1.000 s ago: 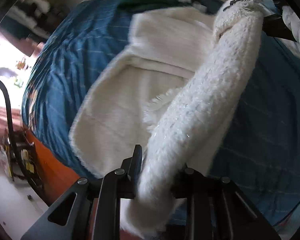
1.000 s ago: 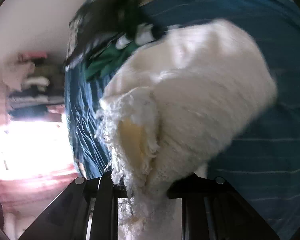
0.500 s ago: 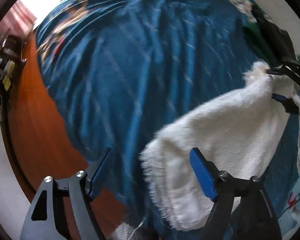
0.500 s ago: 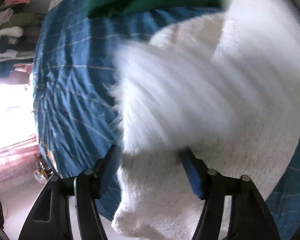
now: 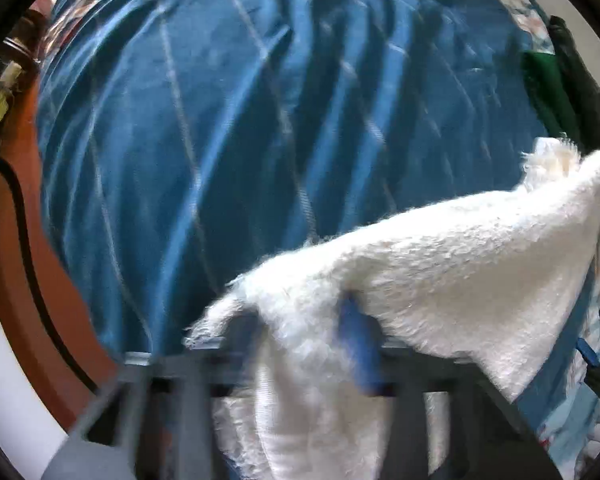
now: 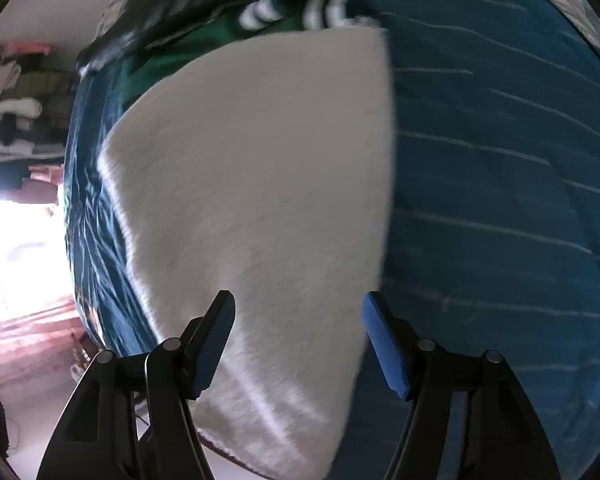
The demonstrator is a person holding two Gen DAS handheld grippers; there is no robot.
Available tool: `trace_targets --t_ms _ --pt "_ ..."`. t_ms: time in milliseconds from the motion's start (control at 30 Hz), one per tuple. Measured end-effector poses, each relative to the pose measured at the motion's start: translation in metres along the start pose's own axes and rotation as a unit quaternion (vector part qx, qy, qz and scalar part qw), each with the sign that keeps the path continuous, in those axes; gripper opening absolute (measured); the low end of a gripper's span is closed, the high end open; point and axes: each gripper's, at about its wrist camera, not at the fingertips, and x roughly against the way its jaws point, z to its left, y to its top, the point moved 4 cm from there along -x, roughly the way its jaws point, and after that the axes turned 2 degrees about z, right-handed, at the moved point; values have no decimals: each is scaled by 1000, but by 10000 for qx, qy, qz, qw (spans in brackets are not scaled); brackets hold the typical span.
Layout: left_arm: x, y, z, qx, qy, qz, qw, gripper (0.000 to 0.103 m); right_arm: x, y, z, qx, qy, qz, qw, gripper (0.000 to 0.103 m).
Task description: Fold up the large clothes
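A fluffy white garment lies on a bed under a blue striped cover. In the left wrist view its corner drapes over my left gripper. One blue pad shows through the pile; the frame is blurred, so the jaw state is unclear. In the right wrist view the white garment lies spread flat on the blue cover. My right gripper is open above its near part, holding nothing.
A pile of green and dark clothes lies at the far end of the bed, also in the left wrist view. The bed's orange-brown edge and a black cable are at the left. Shelves with clothes stand beyond.
Both grippers let go of the bunched white garment about half a second ago. The right stays open over the garment, which now lies flat. The left has moved in, and the corner now drapes over it.
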Motion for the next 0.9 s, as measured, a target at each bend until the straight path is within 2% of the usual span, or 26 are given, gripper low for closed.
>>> trace_targets --t_ms 67,133,300,367,400,433,467,500,567,667,733,833,900 --pt "11 -5 11 117 -7 -209 9997 18 -4 12 -14 62 48 -74 9999 71" --pt "18 -11 20 56 77 -310 9995 18 -12 31 -28 152 258 -120 9995 79" --pt "13 -12 18 -156 251 -293 9991 17 -63 90 -46 56 824 94 9965 80" --pt "9 -8 13 -142 307 -237 9991 17 -89 111 -53 -213 1475 289 9884 80" --pt "8 -5 11 -129 335 -236 9991 17 -93 117 -52 -229 1720 189 9846 76" --pt "6 -3 7 -133 360 -239 9990 17 -94 121 -49 -203 1904 59 9815 63" --pt "6 -1 5 -167 396 -235 9988 17 -95 122 -45 -176 2059 -1 9784 30" --pt "4 4 -1 -222 469 -243 9984 17 -97 120 -39 -212 2111 -8 9772 23" --pt "0 12 -15 -364 617 -226 9972 17 -89 114 -36 -338 2178 -212 9752 17" --pt "0 24 -37 -806 809 -201 9933 17 -55 92 -55 -1092 2606 -600 9574 13" --pt "3 33 -54 -1107 894 -214 9896 17 -28 70 -77 -1485 2646 -909 9485 8" --pt "13 53 -85 -1439 670 -266 9870 22 11 19 -129 -2148 2507 -1258 9355 8" --pt "24 66 -110 -1580 362 -430 9858 23 32 -18 -164 -2417 2237 -1375 9341 7"
